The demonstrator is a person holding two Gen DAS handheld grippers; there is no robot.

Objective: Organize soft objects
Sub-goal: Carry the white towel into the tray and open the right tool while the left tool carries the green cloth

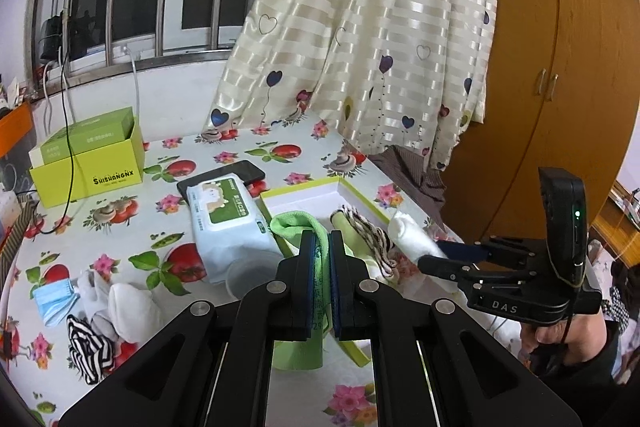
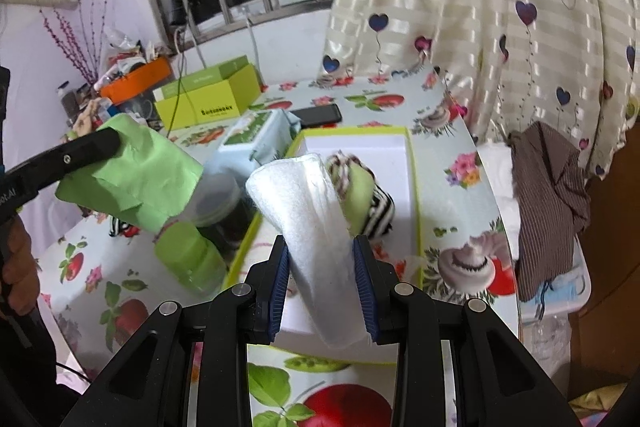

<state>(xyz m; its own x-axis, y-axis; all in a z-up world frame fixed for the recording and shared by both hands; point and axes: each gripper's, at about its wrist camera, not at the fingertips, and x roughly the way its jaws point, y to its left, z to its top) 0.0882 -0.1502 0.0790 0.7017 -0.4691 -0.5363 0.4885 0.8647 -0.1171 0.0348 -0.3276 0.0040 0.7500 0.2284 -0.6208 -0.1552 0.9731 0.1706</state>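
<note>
My left gripper (image 1: 320,243) is shut on a green cloth (image 1: 294,223) and holds it above the near left edge of the white tray with a lime rim (image 1: 304,197). My right gripper (image 2: 322,251) is shut on a white sock (image 2: 308,203) and holds it over the tray (image 2: 396,155). In the tray lie a light green sock (image 2: 358,193) and striped socks (image 2: 380,213). The right gripper with the white sock (image 1: 412,235) also shows in the left wrist view. The left gripper's green cloth (image 2: 136,171) also shows in the right wrist view.
On the flowered tablecloth lie white socks (image 1: 128,307), a black-and-white striped sock (image 1: 90,347) and a blue face mask (image 1: 54,301). A wet-wipes pack (image 1: 228,227), a phone (image 1: 240,173) and a lime box (image 1: 90,163) stand behind. A curtain (image 1: 360,47) hangs at the back.
</note>
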